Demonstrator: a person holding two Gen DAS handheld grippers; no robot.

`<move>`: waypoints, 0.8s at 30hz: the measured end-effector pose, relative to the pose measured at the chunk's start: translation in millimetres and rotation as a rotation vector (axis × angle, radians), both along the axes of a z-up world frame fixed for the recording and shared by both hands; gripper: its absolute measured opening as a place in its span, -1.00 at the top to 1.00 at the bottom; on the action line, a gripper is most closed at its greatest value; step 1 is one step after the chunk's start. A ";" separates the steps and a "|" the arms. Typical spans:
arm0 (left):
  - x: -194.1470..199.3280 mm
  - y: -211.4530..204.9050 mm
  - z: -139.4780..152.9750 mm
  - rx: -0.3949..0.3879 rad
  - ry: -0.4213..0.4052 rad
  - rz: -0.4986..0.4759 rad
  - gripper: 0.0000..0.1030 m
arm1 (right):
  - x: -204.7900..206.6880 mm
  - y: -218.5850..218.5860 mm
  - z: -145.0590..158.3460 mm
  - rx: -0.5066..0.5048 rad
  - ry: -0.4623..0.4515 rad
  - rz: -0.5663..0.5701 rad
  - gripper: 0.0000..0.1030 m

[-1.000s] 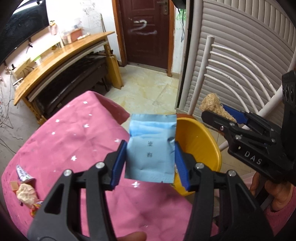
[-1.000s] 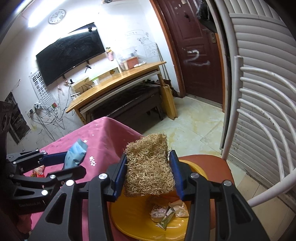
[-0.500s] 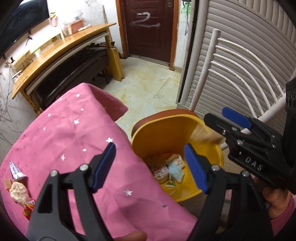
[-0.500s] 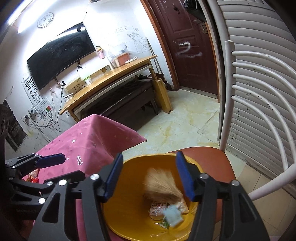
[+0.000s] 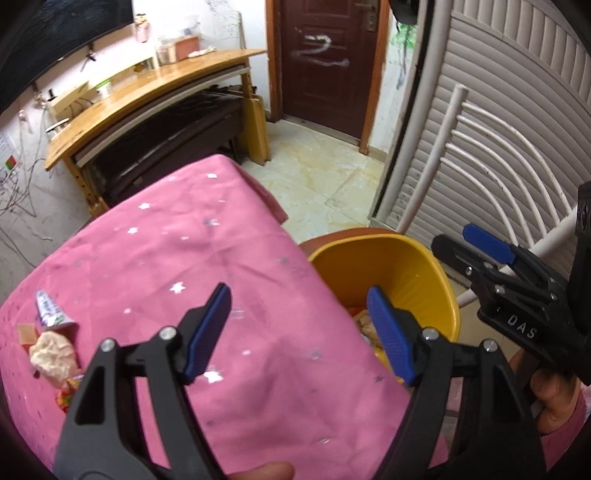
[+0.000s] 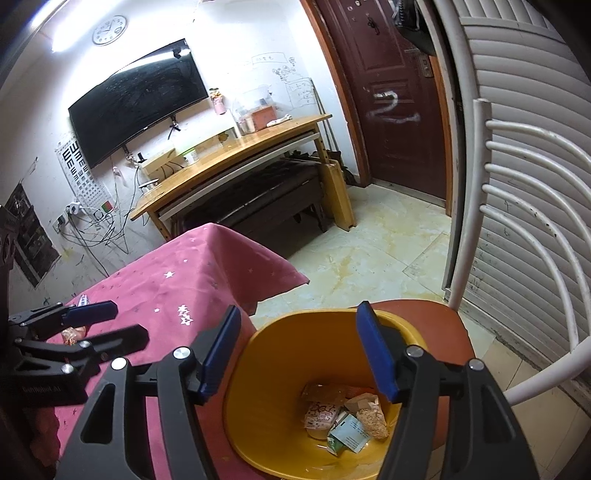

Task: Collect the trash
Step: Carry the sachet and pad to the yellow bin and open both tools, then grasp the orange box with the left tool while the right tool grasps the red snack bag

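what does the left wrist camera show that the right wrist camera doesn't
Only the left wrist view shows the leftover trash pile near the pink tablecloth's edge and a hand gripping the right gripper. Only the right wrist view shows the wrappers lying at the bottom of the yellow bin, plus the wall clock. Both show the bin, tablecloth, and open, empty grippers.

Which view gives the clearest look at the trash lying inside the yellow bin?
The right wrist view: it looks down into the yellow bin, showing the wrappers at its bottom. The left wrist view shows only a sliver of them behind a claw finger.
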State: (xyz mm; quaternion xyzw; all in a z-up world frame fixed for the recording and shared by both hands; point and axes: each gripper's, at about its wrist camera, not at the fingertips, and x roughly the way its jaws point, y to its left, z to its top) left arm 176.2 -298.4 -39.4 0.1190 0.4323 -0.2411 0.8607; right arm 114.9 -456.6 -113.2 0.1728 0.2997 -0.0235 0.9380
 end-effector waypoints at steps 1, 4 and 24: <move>-0.1 3.9 1.4 -0.005 -0.004 0.004 -0.41 | 0.4 3.0 1.3 -0.004 -0.002 0.005 -0.20; -1.8 22.1 8.3 -0.015 -0.026 0.029 -0.41 | 3.1 13.3 5.3 -0.012 -0.006 0.021 -0.26; 14.9 195.4 33.4 -0.048 -0.094 0.314 -0.41 | 44.6 141.3 38.5 -0.090 -0.022 0.249 -0.39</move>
